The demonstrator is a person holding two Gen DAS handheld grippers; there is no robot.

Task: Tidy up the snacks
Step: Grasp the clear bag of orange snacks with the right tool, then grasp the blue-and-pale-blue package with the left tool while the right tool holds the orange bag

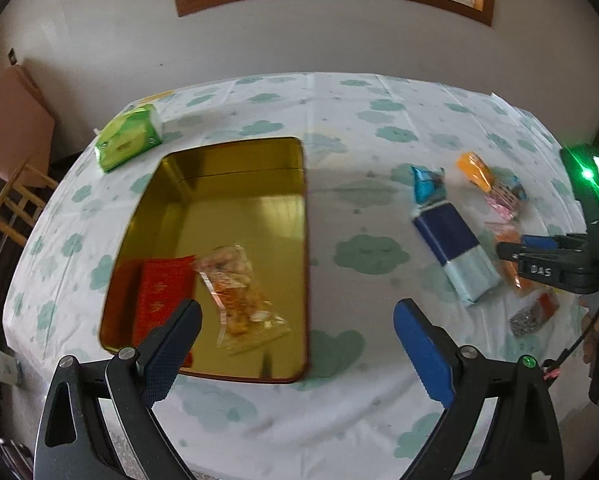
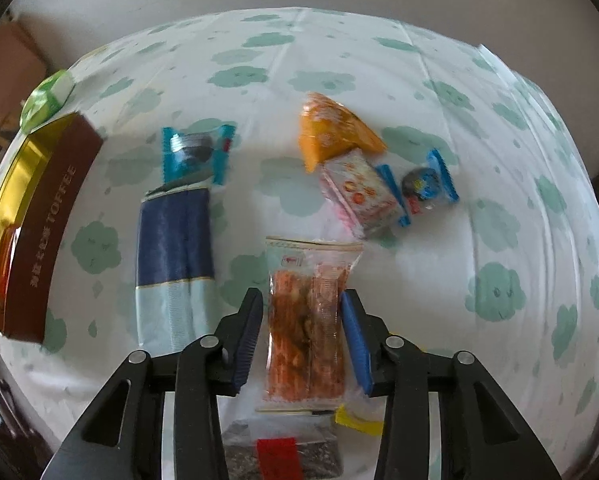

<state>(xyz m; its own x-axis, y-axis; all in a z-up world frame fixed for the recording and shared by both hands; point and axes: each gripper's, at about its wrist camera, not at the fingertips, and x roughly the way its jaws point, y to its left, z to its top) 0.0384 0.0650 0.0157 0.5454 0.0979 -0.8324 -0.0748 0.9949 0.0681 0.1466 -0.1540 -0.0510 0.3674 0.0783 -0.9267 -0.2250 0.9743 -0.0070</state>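
The right gripper (image 2: 301,332) partly hides a yellow wrapper (image 2: 357,420) beneath it.

TOFFEE: white letters on brown side of gold tin (image 2: 51,236) | DAS: on right gripper (image 1: 507,249)

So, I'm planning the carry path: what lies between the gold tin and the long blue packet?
Nothing: in the left wrist view, only bare cloud-print tablecloth separates the gold tin from the long blue packet.
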